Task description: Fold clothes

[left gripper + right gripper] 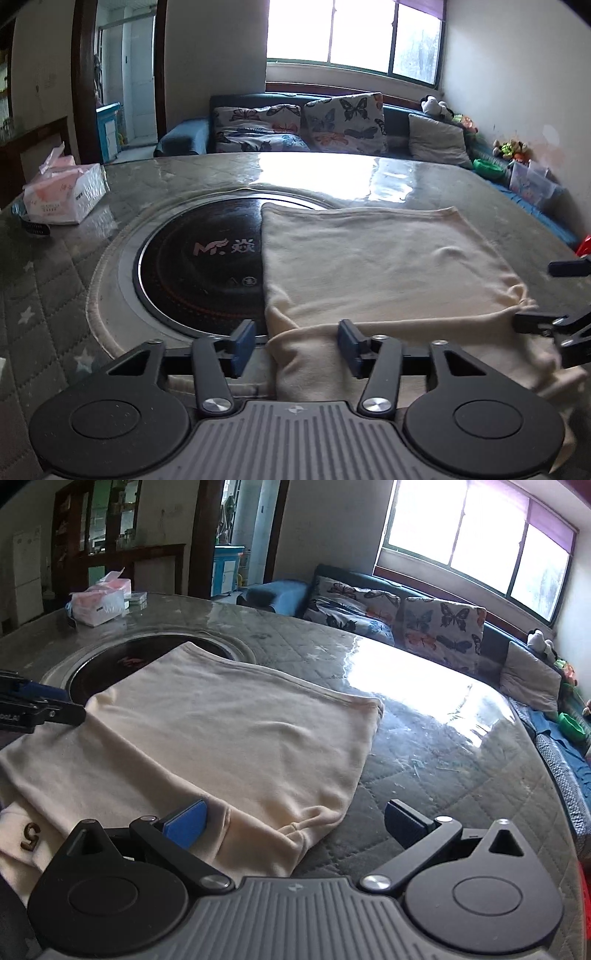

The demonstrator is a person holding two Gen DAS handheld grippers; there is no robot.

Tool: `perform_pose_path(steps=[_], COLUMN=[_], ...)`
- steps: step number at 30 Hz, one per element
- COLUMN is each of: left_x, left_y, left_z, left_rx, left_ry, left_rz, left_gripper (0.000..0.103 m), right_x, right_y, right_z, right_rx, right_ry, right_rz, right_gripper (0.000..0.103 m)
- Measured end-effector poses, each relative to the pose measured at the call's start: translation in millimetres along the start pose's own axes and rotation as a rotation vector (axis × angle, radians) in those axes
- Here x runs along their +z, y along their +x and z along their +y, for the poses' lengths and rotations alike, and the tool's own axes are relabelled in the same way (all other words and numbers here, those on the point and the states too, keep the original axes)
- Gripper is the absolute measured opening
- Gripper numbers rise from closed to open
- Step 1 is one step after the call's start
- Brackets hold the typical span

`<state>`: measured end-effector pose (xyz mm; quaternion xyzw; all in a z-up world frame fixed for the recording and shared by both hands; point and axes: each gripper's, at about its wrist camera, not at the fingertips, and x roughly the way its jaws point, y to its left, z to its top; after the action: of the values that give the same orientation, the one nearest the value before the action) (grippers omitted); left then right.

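A: What does your left camera give you that the right one doesn't?

B: The black round cooktop (199,266) set into the surface (59,295), with its logo readable. Your left gripper (297,343) has its fingers apart, straddling the near left corner of the cream shirt (376,258).

A: And the right view?

B: It shows a dark "5" (31,837) printed on the layer nearest you, out of the left camera's sight. Your right gripper (295,821) is spread wide over the near right corner.

A: How does the shirt look?

B: Folded into a rough rectangle lying flat on the quilted surface, partly covering the cooktop, bunched at the near corners.

A: Any containers?

B: A tissue pack (64,194) at the far left, with tissue poking out.
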<state>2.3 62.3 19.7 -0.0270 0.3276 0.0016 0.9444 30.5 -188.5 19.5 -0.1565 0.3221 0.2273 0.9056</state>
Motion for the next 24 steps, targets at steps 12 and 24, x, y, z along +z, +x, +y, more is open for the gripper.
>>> perform_pose_path(steps=[12, 24], left_x=[-25.6, -41.8], left_y=[-19.3, -39.3], left_z=[17.4, 40.3], left_rx=[0.047, 0.098], left_ry=[-0.009, -0.065], left_rz=[-0.006, -0.03], left_gripper=[0.09, 0.092], right_x=[-14.8, -25.7], right_y=[-10.6, -21.5], right_z=[24.2, 21.1], right_rx=[0.042, 0.028], right_ry=[-0.077, -0.058], right_rz=[0.005, -0.001], right_gripper=[0.103, 0.103])
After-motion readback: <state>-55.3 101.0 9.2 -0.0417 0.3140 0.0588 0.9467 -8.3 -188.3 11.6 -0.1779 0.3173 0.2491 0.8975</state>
